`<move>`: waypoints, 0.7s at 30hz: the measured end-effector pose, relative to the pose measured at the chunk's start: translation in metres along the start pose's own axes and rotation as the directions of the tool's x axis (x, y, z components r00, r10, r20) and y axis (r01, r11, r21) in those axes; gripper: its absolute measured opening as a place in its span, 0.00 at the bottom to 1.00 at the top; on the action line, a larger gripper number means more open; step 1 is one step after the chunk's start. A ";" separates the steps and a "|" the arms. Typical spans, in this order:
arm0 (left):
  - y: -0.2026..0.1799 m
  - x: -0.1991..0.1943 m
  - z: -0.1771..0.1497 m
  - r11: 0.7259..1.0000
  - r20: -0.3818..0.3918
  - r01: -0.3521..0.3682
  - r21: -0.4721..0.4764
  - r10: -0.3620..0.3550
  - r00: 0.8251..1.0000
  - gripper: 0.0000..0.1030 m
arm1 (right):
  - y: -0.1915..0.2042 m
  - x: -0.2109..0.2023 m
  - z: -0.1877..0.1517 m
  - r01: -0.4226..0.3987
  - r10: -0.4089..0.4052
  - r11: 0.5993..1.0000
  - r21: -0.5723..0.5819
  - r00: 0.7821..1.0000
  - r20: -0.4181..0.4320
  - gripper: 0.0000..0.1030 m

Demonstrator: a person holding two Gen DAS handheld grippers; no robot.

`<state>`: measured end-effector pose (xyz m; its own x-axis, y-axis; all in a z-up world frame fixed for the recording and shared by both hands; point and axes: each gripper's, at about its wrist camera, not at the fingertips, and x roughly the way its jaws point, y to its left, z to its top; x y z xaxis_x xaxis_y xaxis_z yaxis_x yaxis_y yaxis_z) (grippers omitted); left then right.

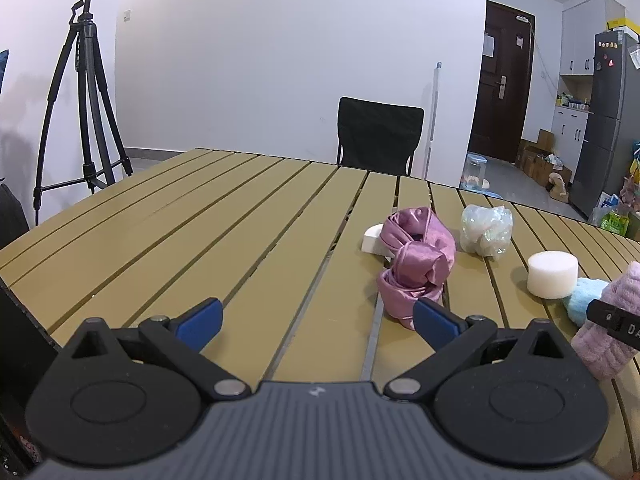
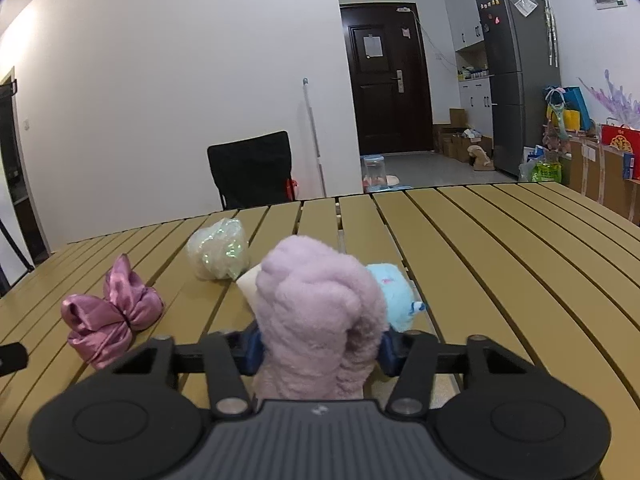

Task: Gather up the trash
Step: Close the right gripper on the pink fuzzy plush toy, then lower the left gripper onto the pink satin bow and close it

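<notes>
Fuzzy lilac cloth (image 2: 316, 320), bunched into a plush roll, stands with its long axis upright on the counter (image 2: 500, 264), just in front of the blue fluffy piece (image 2: 394, 296); your right claw (image 2: 320, 350) pinches it, while your left claw (image 1: 316, 320) gapes, nothing between.

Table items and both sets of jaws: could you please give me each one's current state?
Left gripper: jaws open, empty.
Right gripper: jaws shut on fluffy lilac cloth.
Satin pink cloth: knotted, lying free.
Crumpled plastic wrap: lying free.
White foam cylinder: upright.
</notes>
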<state>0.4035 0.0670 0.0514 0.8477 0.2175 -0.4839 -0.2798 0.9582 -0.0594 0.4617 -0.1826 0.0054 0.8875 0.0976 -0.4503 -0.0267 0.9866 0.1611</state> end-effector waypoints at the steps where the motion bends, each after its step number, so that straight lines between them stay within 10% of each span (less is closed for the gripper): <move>1: -0.002 0.000 0.000 1.000 0.000 0.001 0.003 -0.001 1.000 1.00 | -0.002 -0.004 -0.001 -0.011 0.011 1.000 0.003 1.000 0.002 0.41; 21: -0.042 0.012 0.017 0.997 0.022 0.046 0.062 -0.048 0.999 1.00 | -0.062 -0.041 0.004 -0.019 0.010 0.996 0.084 0.994 0.108 0.27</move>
<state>0.4329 0.0328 0.0635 0.8698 0.1758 -0.4610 -0.2120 0.9769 -0.0275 0.4284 -0.2480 0.0176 0.9319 0.0926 -0.3508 -0.0049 0.9700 0.2432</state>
